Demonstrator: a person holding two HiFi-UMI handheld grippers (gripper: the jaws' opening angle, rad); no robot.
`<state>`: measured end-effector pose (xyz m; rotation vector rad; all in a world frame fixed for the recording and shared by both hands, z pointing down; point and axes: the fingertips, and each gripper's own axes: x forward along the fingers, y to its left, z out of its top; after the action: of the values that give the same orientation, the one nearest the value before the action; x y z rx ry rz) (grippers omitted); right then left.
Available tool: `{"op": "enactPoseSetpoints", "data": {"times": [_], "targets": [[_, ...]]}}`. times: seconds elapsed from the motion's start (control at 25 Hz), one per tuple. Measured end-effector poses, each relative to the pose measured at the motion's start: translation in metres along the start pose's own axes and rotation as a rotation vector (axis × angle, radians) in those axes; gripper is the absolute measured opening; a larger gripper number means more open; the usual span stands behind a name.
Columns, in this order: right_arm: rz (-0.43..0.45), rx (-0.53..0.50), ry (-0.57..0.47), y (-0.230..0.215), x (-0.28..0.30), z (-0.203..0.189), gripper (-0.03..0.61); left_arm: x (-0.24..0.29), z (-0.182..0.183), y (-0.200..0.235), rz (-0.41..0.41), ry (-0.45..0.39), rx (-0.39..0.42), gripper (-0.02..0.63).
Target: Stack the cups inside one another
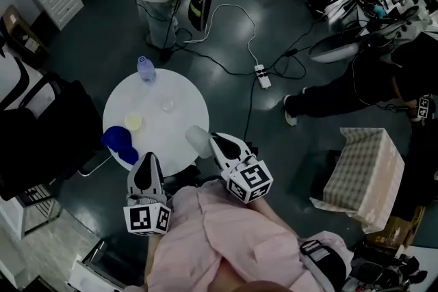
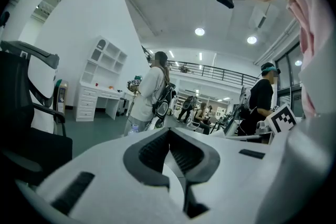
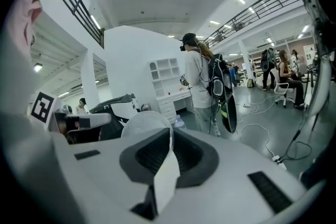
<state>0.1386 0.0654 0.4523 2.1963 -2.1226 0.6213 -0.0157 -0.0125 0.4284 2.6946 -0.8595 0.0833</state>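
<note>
Table [image 1: 185, 96] is carrying unnested cups [image 1: 133, 122]; I'm pinching a white cup [image 1: 197, 138] in the right hand-held gripper [image 1: 215, 141], with the left hand-held gripper [image 1: 146, 166] closed and empty.

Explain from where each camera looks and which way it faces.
Head view: on the head, steeply down at the round table; pink shirt, left gripper, right gripper show.
Left gripper view: on that gripper, along its shut jaws into the room.
Right gripper view: on that gripper, along jaws pinching a white cup.
Both gripper views share the standing person.

No lettering, brand or number is legible anywhere; the marker cubes [image 1: 146, 218], lower centre, bear only black-and-white square patterns.
</note>
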Motion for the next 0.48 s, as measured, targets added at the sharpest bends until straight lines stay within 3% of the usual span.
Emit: {"op": "enactPoseSetpoints", "data": {"times": [0.2,0.48], "targets": [[0.007,0.0,-0.015,-0.005,0.008,0.004,0.037,0.003,0.005,0.011,0.044,-0.019,0.009,0.018],[0.032,-0.027,-0.011,-0.002,0.017,0.007,0.037,0.016,0.008,0.007,0.023,-0.015,0.015,0.018]]}}
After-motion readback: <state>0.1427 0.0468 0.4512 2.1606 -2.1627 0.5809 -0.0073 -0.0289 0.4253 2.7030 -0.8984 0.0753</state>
